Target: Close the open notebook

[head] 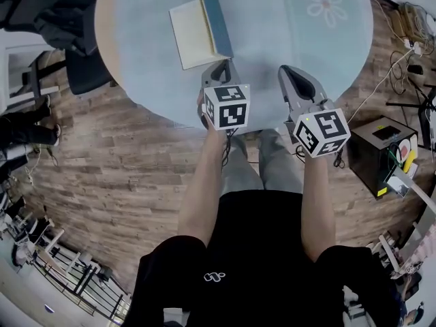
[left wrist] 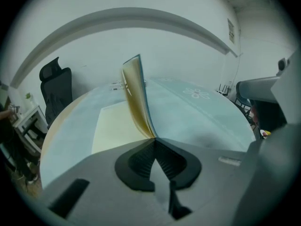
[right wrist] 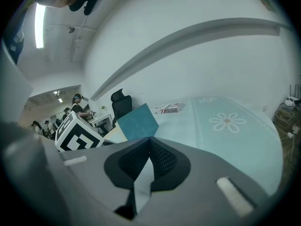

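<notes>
The notebook (head: 193, 36) lies open on the round table (head: 286, 46). Its cream left page (left wrist: 113, 126) is flat, while its right half with the blue cover (head: 216, 19) stands nearly upright. My left gripper (head: 219, 64) is shut, its tips at the near end of the spine, right under the raised half (left wrist: 137, 98). I cannot tell whether it pinches any paper. My right gripper (head: 289, 71) is shut on nothing and hovers over the table's near edge, right of the notebook. The blue cover (right wrist: 138, 121) shows just beyond its tips (right wrist: 149, 138).
The light blue tablecloth carries a flower print (head: 325, 4) at the far right. A black office chair (head: 85, 67) stands left of the table. On the wooden floor to the right are a black box (head: 383, 152) and cables (head: 409, 43). People sit in the background.
</notes>
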Motion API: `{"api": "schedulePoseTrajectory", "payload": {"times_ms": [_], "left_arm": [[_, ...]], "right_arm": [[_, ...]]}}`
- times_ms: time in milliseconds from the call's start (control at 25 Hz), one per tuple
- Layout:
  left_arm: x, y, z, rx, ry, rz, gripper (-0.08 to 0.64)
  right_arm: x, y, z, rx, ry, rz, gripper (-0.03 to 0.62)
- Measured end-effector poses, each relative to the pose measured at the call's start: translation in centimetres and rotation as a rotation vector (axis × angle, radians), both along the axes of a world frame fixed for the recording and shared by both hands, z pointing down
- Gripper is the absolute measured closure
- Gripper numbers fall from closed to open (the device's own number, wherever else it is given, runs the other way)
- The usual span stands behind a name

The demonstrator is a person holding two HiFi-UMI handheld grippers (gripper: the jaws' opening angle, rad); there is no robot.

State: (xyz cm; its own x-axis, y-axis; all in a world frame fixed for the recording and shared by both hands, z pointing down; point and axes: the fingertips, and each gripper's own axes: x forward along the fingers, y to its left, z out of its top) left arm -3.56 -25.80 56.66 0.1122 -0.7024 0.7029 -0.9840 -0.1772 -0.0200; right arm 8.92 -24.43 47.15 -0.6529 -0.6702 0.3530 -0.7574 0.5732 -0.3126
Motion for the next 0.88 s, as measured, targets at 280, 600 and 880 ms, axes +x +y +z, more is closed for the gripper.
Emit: {"api": "schedulePoseTrajectory", "payload": {"times_ms": [280,600,880], "left_arm": [[-2.0,0.8,0.8,-0.045,0.034,-0.049,0.555],[-5.4,2.1,-5.6,0.089,0.129,-0.202,0.555],[-9.9,2.6,-14.2,0.309,0.178,-0.251,0.555]], "right_arm": [[-1.2,0.3,-0.5,0.01,0.001,-0.007,0.581],[-4.4,0.5,-2.9,0.057,-0.01,-0.031,0.581],[-8.7,0.6,-7.3,0.147,-0.032,-0.08,0.581]]}}
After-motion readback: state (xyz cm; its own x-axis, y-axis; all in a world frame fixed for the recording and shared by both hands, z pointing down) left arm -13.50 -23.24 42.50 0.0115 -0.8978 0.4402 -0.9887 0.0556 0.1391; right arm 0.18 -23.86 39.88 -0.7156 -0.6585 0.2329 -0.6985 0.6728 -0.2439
